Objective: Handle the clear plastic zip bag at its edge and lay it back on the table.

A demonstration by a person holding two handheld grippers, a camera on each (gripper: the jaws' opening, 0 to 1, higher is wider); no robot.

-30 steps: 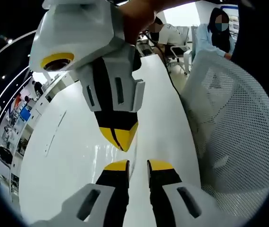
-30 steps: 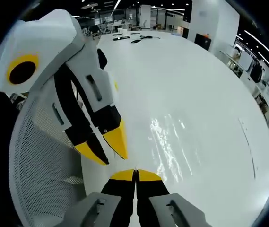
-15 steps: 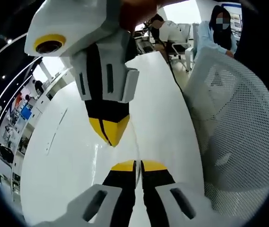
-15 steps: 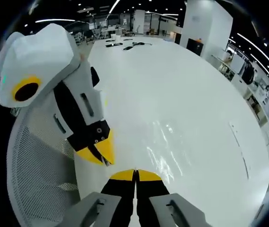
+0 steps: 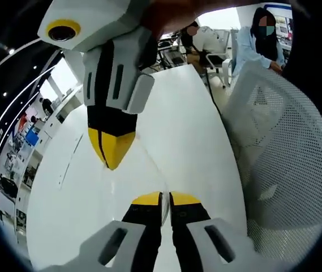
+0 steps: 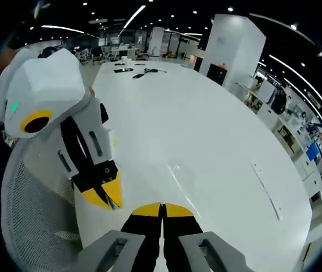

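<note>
The clear zip bag point(image 5: 151, 165) is almost invisible; a faint crease and sheen run between the two grippers above the white table point(image 5: 177, 107). My left gripper point(image 5: 166, 198) is shut, with a thin clear edge pinched between its yellow tips. In the left gripper view my right gripper point(image 5: 110, 152) hangs down from the top, tips together. In the right gripper view my right gripper point(image 6: 162, 209) is shut at the bottom, a faint bag crease point(image 6: 179, 178) runs just ahead of it, and my left gripper point(image 6: 106, 196) stands shut at the left.
A white mesh chair point(image 5: 285, 158) stands close beside the table's edge, also the mesh chair point(image 6: 33, 221) at lower left. Seated people point(image 5: 260, 37) are beyond the table's far end. Small dark items point(image 6: 141, 73) lie far off on the table point(image 6: 217, 119); a thin strip point(image 6: 265, 190) lies to the right.
My left gripper went from open to shut on the bag's edge. Both views now sit higher over the table, and my right gripper has shifted left and up in the left gripper view.
</note>
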